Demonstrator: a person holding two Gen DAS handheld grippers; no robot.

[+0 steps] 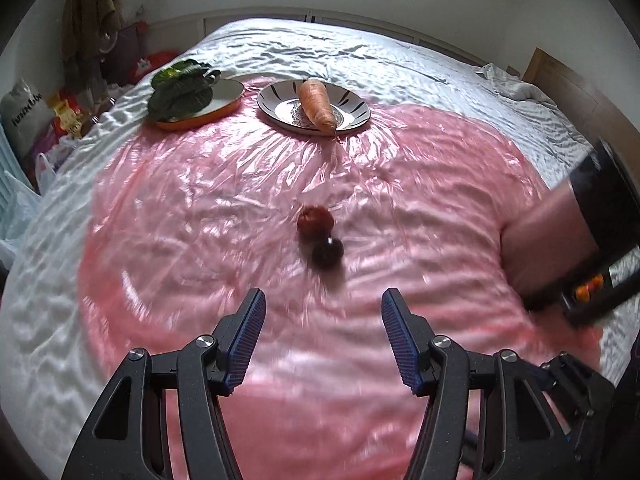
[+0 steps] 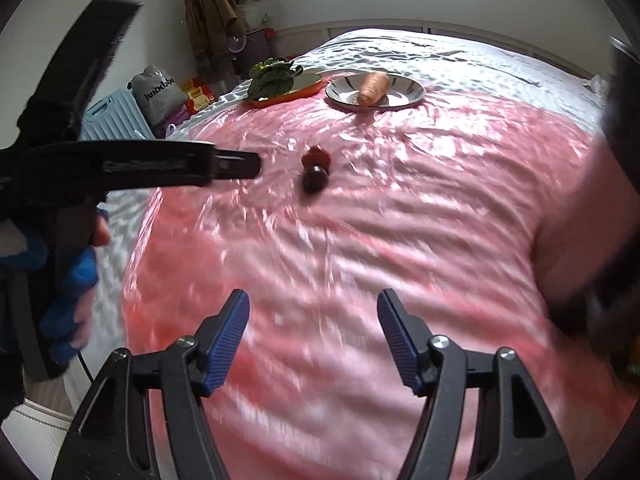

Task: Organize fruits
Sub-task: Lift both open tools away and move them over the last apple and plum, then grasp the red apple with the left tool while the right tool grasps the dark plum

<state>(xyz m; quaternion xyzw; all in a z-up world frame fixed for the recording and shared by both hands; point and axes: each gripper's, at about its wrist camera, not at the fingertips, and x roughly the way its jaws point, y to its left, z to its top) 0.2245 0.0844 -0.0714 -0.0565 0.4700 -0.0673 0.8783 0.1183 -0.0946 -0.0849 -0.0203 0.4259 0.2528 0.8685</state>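
Left wrist view shows my left gripper [image 1: 323, 308] with its jaws spread and nothing between them, above the pink plastic sheet [image 1: 420, 184] that covers the white bed [image 1: 360, 52]. Just beyond my fingertips lie two small fruits touching each other: a red one [image 1: 315, 220] farther off and a dark one [image 1: 328, 253] nearer, both blurred. At the far edge of the sheet a striped plate [image 1: 352, 106] holds a carrot [image 1: 317, 102], and left of it an orange dish [image 1: 208, 116] carries leafy greens [image 1: 180, 90]. Right wrist view shows my right gripper [image 2: 313, 312], jaws likewise released and empty, well short of the same pair of fruits. A hand [image 1: 536, 236] grips that tool at the right of the left view.
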